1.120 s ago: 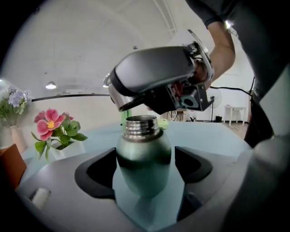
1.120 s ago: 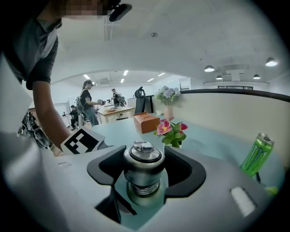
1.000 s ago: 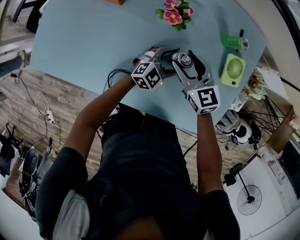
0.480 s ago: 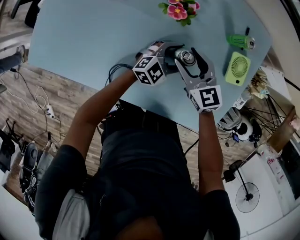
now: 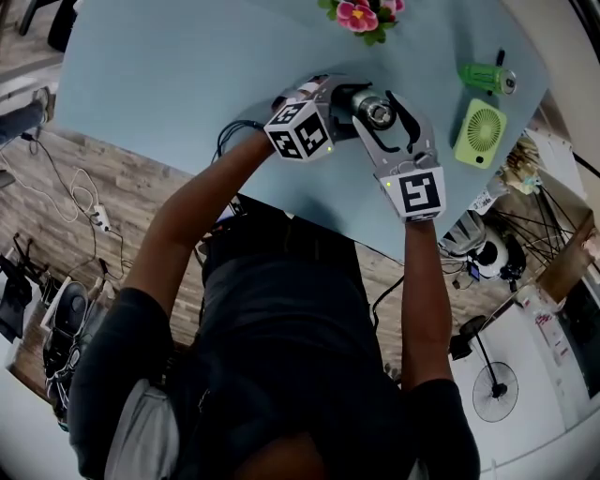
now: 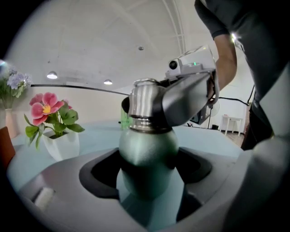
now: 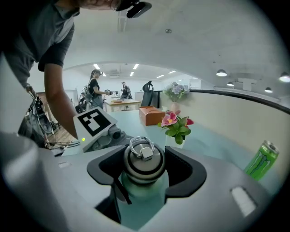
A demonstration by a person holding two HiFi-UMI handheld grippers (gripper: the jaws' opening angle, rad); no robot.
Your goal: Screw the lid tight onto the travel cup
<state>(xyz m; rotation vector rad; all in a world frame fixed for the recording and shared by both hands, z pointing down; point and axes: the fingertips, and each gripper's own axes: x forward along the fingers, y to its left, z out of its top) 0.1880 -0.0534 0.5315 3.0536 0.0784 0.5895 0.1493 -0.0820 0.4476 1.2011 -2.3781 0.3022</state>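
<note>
The green travel cup (image 6: 147, 152) stands upright on the pale blue table (image 5: 169, 84), with its steel lid (image 7: 144, 159) on top. My left gripper (image 6: 147, 170) reaches in from the left, and its jaws have just been closing on the cup's green body; both dark pads (image 6: 102, 170) touch it. My right gripper (image 7: 144, 170) is shut on the lid, whose ring points up between the pads (image 7: 183, 170). Seen from the head view, both grippers (image 5: 342, 98) (image 5: 377, 111) meet at the cup (image 5: 373, 110); the cup's lower part is hidden.
Pink flowers in a white pot (image 5: 361, 14) stand just behind the cup. A green can (image 5: 487, 77) and a small green fan (image 5: 480, 136) lie to the right. The table's near edge (image 5: 309, 220) runs under my forearms. A brown box (image 7: 152, 114) sits far back.
Both grippers stay at the cup. Their marker cubes have rolled slightly, and the whole group sits a little higher and further right in the head view.
</note>
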